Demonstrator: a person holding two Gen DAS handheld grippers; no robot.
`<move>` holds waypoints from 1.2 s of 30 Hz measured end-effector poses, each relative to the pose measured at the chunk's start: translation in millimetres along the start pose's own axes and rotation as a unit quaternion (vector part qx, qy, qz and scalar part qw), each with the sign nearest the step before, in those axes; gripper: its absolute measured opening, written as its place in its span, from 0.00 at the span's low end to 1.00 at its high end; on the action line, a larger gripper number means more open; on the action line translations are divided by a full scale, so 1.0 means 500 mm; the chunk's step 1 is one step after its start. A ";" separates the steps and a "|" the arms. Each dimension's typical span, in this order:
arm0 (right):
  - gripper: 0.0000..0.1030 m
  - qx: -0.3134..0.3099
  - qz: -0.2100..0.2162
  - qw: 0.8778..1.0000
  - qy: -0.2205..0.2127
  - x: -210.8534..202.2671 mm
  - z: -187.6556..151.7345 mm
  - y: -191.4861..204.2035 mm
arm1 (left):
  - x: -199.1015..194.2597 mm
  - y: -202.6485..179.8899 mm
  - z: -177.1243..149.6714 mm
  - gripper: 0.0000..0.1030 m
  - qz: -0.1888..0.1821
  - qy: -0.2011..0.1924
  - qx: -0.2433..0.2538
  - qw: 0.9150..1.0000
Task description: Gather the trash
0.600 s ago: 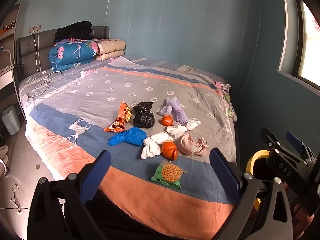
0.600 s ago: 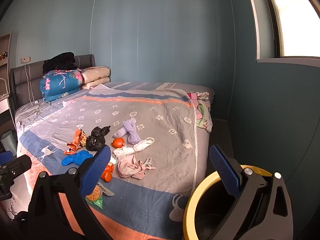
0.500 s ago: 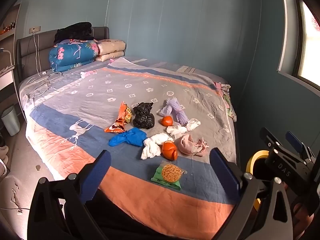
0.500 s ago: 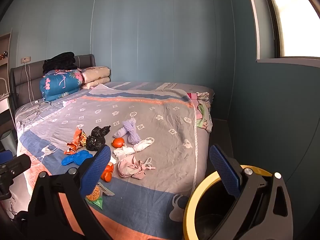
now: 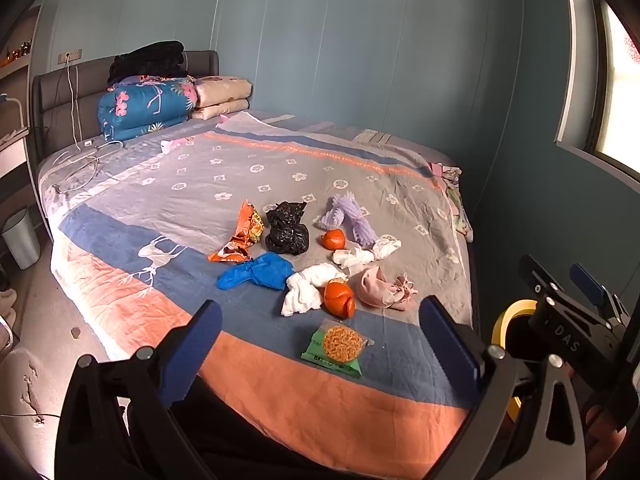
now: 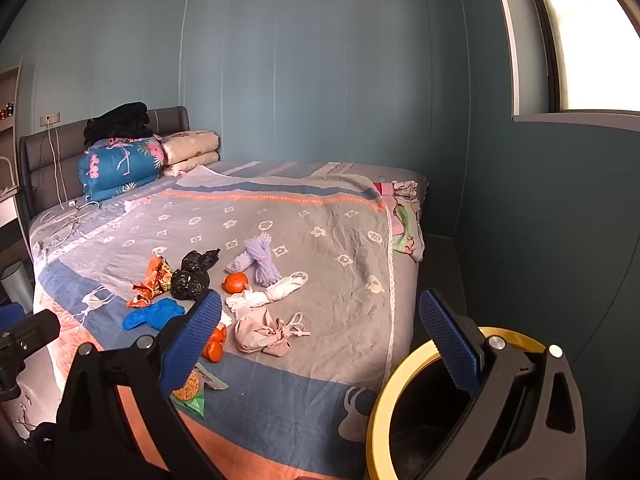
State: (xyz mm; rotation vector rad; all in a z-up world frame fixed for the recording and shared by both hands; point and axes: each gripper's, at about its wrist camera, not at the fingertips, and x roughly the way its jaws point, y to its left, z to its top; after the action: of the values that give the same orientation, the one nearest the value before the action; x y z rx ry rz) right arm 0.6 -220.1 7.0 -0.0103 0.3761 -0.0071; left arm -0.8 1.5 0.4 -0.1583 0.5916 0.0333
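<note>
Trash lies in a cluster on the bed: an orange snack wrapper (image 5: 242,234), a black bag (image 5: 287,229), a blue glove (image 5: 256,274), orange peels (image 5: 339,298), white tissue (image 5: 304,290), a green noodle packet (image 5: 340,346), a purple foam net (image 5: 352,220) and a pink cloth pouch (image 5: 380,288). My left gripper (image 5: 320,356) is open and empty, held above the bed's near edge. My right gripper (image 6: 320,336) is open and empty, above the bed's corner beside a yellow-rimmed black bin (image 6: 416,412).
The bed (image 5: 280,168) has folded quilts (image 5: 148,106) and pillows (image 5: 220,96) at the headboard, with white cables (image 5: 80,160) on its left side. A small white bin (image 5: 20,236) stands on the floor at left. Blue walls and a window (image 6: 580,32) are at right.
</note>
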 end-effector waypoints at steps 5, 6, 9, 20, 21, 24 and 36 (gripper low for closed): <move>0.93 0.000 0.001 1.000 0.002 0.004 -0.001 0.001 | -0.001 0.000 0.000 0.92 0.000 0.001 0.000 1.000; 0.93 0.000 0.001 1.000 0.002 0.004 -0.001 0.000 | -0.001 0.000 0.000 0.92 0.000 0.001 -0.001 1.000; 0.93 0.001 0.000 1.000 0.004 0.004 0.000 0.002 | -0.001 0.001 0.000 0.92 0.000 0.002 -0.002 1.000; 0.93 0.001 0.001 1.000 0.006 0.005 -0.003 0.002 | 0.002 0.003 -0.003 0.92 -0.001 0.004 -0.003 1.000; 0.93 0.001 0.000 1.000 0.006 0.004 -0.002 0.002 | 0.002 0.004 -0.003 0.92 -0.001 0.005 -0.003 1.000; 0.93 0.001 0.000 1.000 0.006 0.005 -0.003 0.003 | 0.005 0.004 -0.002 0.92 -0.002 0.007 -0.003 1.000; 0.93 0.002 0.000 1.000 0.010 0.007 -0.008 0.002 | 0.005 0.003 -0.004 0.92 -0.003 0.009 -0.003 1.000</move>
State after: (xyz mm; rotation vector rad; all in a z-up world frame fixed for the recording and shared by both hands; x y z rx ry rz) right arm 2.6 -219.1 1.9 -0.0070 0.3961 -0.0078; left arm -0.1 2.7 -2.9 -0.1664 0.6088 0.0287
